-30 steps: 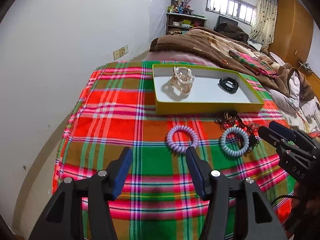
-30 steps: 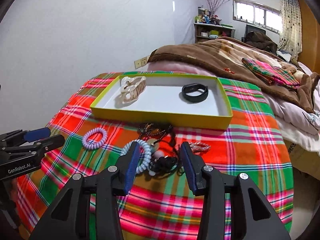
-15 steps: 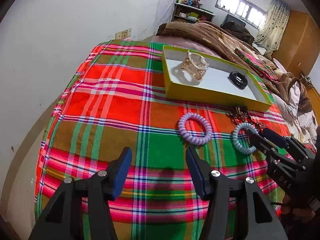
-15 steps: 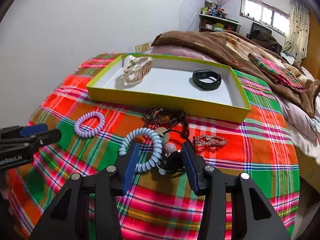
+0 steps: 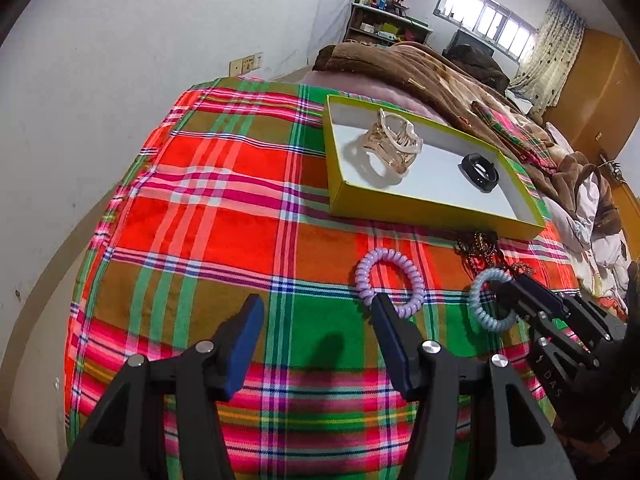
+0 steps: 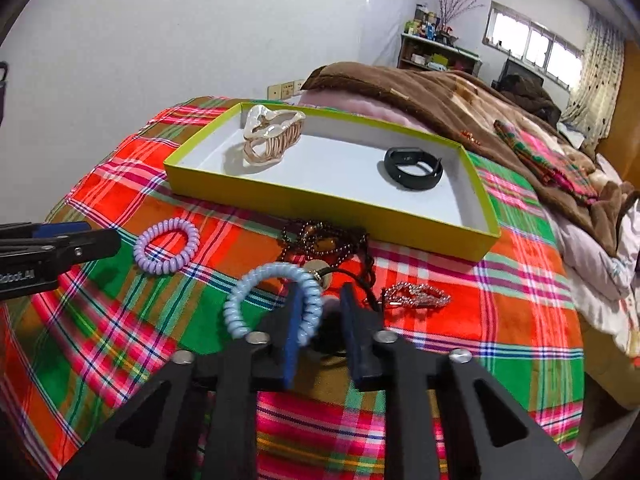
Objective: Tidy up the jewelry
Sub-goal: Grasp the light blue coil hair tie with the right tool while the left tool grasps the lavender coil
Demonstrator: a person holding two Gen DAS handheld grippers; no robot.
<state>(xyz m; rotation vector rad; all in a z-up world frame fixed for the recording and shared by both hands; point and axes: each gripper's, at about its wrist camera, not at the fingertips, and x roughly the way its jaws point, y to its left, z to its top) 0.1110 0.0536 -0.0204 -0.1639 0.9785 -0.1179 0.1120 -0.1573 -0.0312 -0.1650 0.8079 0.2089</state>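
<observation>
1. Jaws of the right gripper [image 6: 318, 300] stand narrowed around a dark rounded piece with a pale bead; whether the pads press it cannot be told, since the fingers cover it.
2. Its left finger [image 6: 294, 320] lies across the rim of the pale blue coil hair tie [image 6: 240, 304], hiding part of the ring.
3. Jaws of the left gripper [image 5: 316, 312] stand wide and hold nothing, above bare plaid cloth [image 5: 224, 208]; its right fingertip overlaps the near edge of the lilac coil hair tie [image 5: 390, 276] in the left view, and contact cannot be told.
4. The yellow-green box [image 6: 320, 200] sits beyond the loose pieces, its near wall just behind the brown bead necklace [image 6: 320, 240].
5. Inside the box, the pearly claw clip [image 6: 272, 136] lies near the left end and the black band [image 6: 414, 168] toward the right, well apart, with bare white floor between them.
6. The rhinestone clip [image 6: 416, 296] lies just right of the right gripper, apart from the box.
7. Open cloth spreads left of the lilac tie toward the bed's left edge by the white wall [image 5: 120, 80].
8. A brown blanket [image 6: 440, 96] lies heaped behind the box.
9. The bead necklace and a black cord tangle together; their ends are hard to make out.
</observation>
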